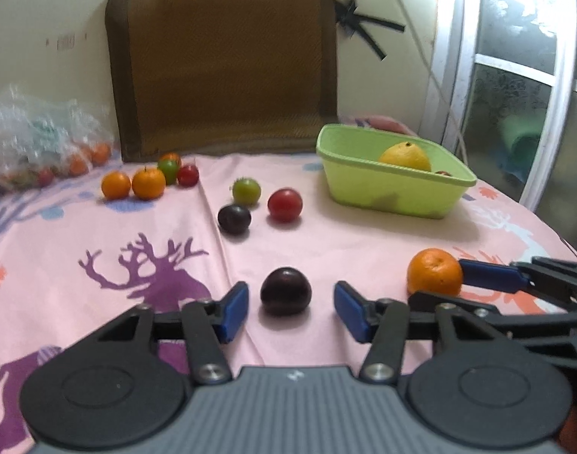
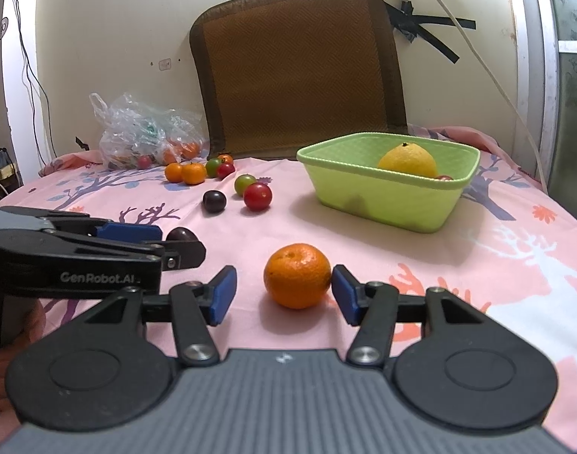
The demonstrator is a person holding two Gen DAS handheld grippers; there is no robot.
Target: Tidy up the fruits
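Both tools set to pick fruit off the pink bed sheet (image 2: 421, 265).
Left tool (image 1: 290, 308) gapes around the dark plum (image 1: 285, 290); right tool (image 2: 284, 293) brackets the orange mandarin (image 2: 297, 275), low centre, ungripped; next, squeeze, lift to the upper-right green plastic tub (image 2: 386, 204).

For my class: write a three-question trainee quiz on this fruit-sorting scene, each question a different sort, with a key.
1. True or false: the left gripper has its pads pressed on the dark plum.
2. Which fruit lies between the right gripper's fingers? A) red tomato B) orange C) green tomato
3. Fill in: the big yellow fruit sits inside the green ____.

Key
1. False: there are gaps on both sides of the plum.
2. B: the orange, with a gap at the left pad.
3. Tub.
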